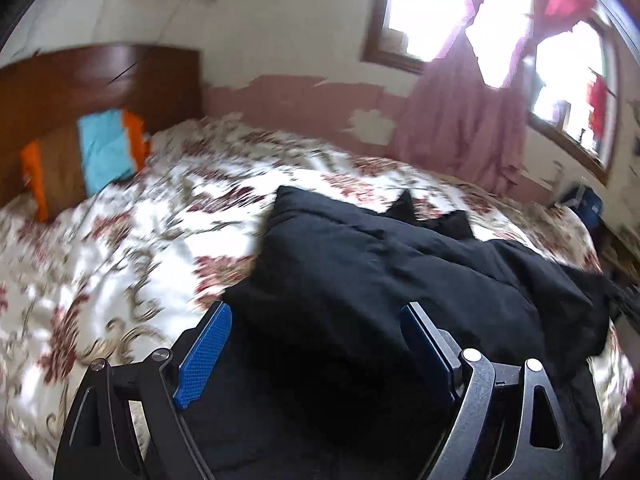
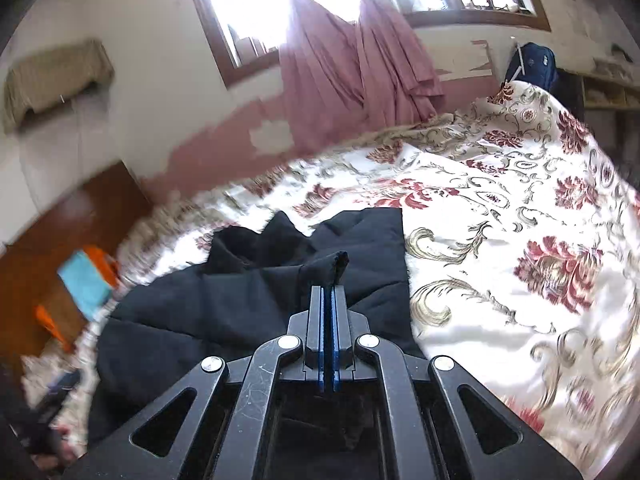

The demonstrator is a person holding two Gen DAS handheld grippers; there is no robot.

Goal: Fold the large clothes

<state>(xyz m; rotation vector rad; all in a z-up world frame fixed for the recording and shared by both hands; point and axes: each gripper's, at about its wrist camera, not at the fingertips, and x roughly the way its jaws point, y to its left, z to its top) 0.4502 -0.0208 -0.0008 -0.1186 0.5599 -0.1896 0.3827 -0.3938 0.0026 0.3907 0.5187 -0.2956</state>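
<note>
Floral bedspread (image 2: 500,208) | black garment (image 2: 248,296) heaped | left claw (image 1: 316,320) spread | right claw (image 2: 328,292) pinching garment fold

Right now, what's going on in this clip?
A person is folding a large black garment spread on a bed with a floral bedspread. The right hand-held gripper is shut on a bunched bit of the garment, pinching it between its fingers. The left hand-held gripper is open above the garment, gripping nothing. The garment looks rumpled, not yet neatly folded.
</note>
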